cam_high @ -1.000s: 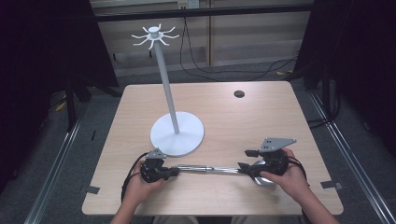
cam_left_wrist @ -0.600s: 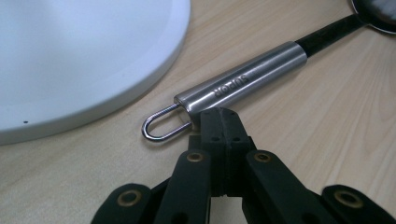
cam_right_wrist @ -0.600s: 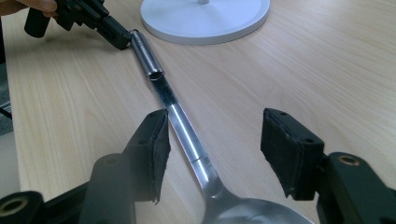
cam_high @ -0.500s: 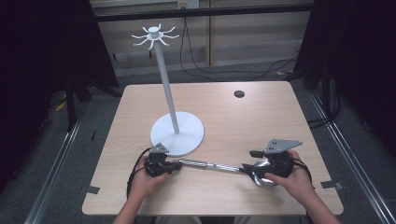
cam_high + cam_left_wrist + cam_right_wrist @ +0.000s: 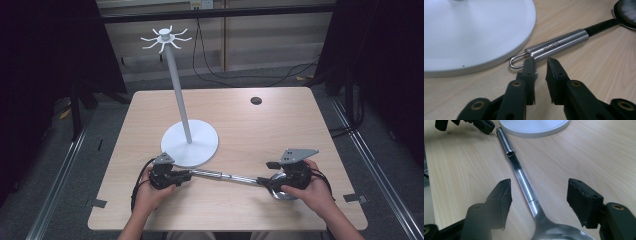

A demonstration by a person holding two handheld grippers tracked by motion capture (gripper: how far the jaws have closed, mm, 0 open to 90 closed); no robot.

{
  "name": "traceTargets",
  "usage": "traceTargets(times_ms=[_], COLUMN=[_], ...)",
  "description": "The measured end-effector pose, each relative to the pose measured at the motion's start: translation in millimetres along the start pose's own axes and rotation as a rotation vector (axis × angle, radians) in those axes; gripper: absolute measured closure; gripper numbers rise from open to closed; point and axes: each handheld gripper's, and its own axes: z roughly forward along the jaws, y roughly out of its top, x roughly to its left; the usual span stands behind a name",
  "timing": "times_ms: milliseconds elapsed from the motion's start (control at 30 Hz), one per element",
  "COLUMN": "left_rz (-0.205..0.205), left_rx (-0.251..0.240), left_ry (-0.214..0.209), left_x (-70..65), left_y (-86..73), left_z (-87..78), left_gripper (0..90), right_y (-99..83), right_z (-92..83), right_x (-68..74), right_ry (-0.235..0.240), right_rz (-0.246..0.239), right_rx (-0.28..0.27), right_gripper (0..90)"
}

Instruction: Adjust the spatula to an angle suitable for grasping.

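So right now I've got both grippers down low at the near edge of the counter (image 5: 150, 115), one at each end of a long steel ladle (image 5: 227, 176) that lies flat on the wood. My left gripper (image 5: 539, 61) is set narrow, jaws just a small gap apart, nose right at the handle tip where the little wire hanging loop (image 5: 516, 61) sticks out. It isn't gripping anything as far as I can see. My right gripper (image 5: 539, 187) is spread wide, one jaw on each side of the thin neck just above the bowl (image 5: 560, 232), not touching it.

My guess is the plan is to hang the ladle on the white hook stand (image 5: 172, 75), whose round base (image 5: 474, 32) sits just beside the handle end. To do this step well I'd close the right jaws squarely on the neck, keeping them level so the shaft doesn't roll, and lift the handle end clear before it scrapes that base. The loop is small, so the left gripper should pinch the steel handle (image 5: 557, 46) just behind it, not the wire itself.

Compared with a second ago, the right hand (image 5: 307, 192) sits slightly lower and nearer to me, and the ladle still lies about where it was.
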Motion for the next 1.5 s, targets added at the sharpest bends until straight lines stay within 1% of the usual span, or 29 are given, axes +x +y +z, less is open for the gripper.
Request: traceTargets(times_ms=[67,100,167,200,267,300,367,400,467,500,567,600,633,700,733,767,800,833,933,1033,1067,1133,1267,1500], left_rz=[0.006,0.003,0.013,0.012,0.016,0.017,0.017,0.02,0.027,0.026,0.022,0.02,0.017,0.025,0.023,0.02,0.019,0.018,0.009,0.011,0.012,0.015,0.009,0.005], left_rx=[-0.013,-0.021,-0.025,-0.03,-0.032,-0.035,-0.035,-0.039,-0.043,-0.049,-0.048,-0.052,-0.06,-0.061,-0.062,-0.063,-0.064,-0.066,-0.071,-0.073,-0.076,-0.077,-0.071,-0.079], left_ry=[0.002,0.0,0.013,0.015,0.02,0.024,0.036,0.049,0.048,0.053,0.064,0.074,0.075,0.089,0.09,0.093,0.1,0.102,0.103,0.104,0.098,0.1,0.104,0.102], left_x=[0.6,0.3,0.2,-0.1,-0.5,-0.7,-1.0,-1.2,-0.3,0.1,0.5,0.4,0.6,0.7,0.8,1.0,1.1,1.5,1.7,0.7,0.5,0.2,1.7,1.5], left_y=[-0.9,-1.5,-2.4,-2.9,-3.5,-3.8,-4.5,-5.1,-6.3,-7.0,-7.9,-8.2,-8.7,-9.4,-9.7,-9.9,-9.9,-10.1,-10.5,-10.5,-10.3,-10.3,-11.3,-11.3], left_z=[-3.3,-4.3,-6.9,-7.6,-9.3,-10.2,-11.7,-12.6,-13.8,-14.4,-15.4,-15.8,-15.9,-16.8,-17.0,-17.3,-17.6,-17.8,-18.8,-18.9,-18.9,-18.9,-18.8,-20.0], left_gripper=[70.8,68.1,63.7,61.0,56.0,53.7,48.2,45.4,43.1,41.3,37.2,34.7,31.4,26.3,25.2,24.2,23.3,22.4,20.7,19.2,19.0,18.8,18.4,18.4], right_y=[1.7,2.4,4.1,4.9,6.1,6.6,8.3,9.5,11.8,13.3,15.6,16.7,18.1,20.4,22.0,23.0,24.3,25.1,28.9,30.9,31.1,31.1,31.2,32.7], right_z=[3.1,5.0,8.0,9.7,13.7,16.2,20.4,22.2,25.8,26.8,30.1,31.9,32.7,35.9,37.3,39.1,39.8,41.1,44.4,46.7,47.5,50.0,54.8,62.5], right_x=[0.4,0.5,0.5,1.0,1.8,2.1,3.2,3.7,4.1,4.7,4.3,3.4,3.8,3.0,2.7,2.1,1.9,0.9,-0.8,-1.1,-1.3,-2.2,-2.5,0.2], right_ry=[0.002,0.007,0.017,0.026,0.028,0.038,0.048,0.041,0.06,0.056,0.066,0.071,0.062,0.071,0.063,0.073,0.069,0.07,0.073,0.078,0.08,0.084,0.085,0.099], right_rz=[-0.013,-0.02,-0.024,-0.026,-0.041,-0.045,-0.056,-0.065,-0.073,-0.072,-0.08,-0.092,-0.092,-0.1,-0.106,-0.104,-0.101,-0.113,-0.116,-0.109,-0.108,-0.12,-0.128,-0.138], right_rx=[0.029,0.037,0.058,0.07,0.096,0.103,0.129,0.141,0.16,0.18,0.192,0.201,0.221,0.244,0.258,0.26,0.276,0.276,0.298,0.323,0.33,0.336,0.363,0.385], right_gripper=[34.3,33.7,32.3,31.8,31.2,31.1,30.4,30.2,30.0,30.0,30.0,30.0,30.0,30.0,30.0,30.0,30.1,30.2,30.5,31.0,31.3,31.6,32.6,35.7])
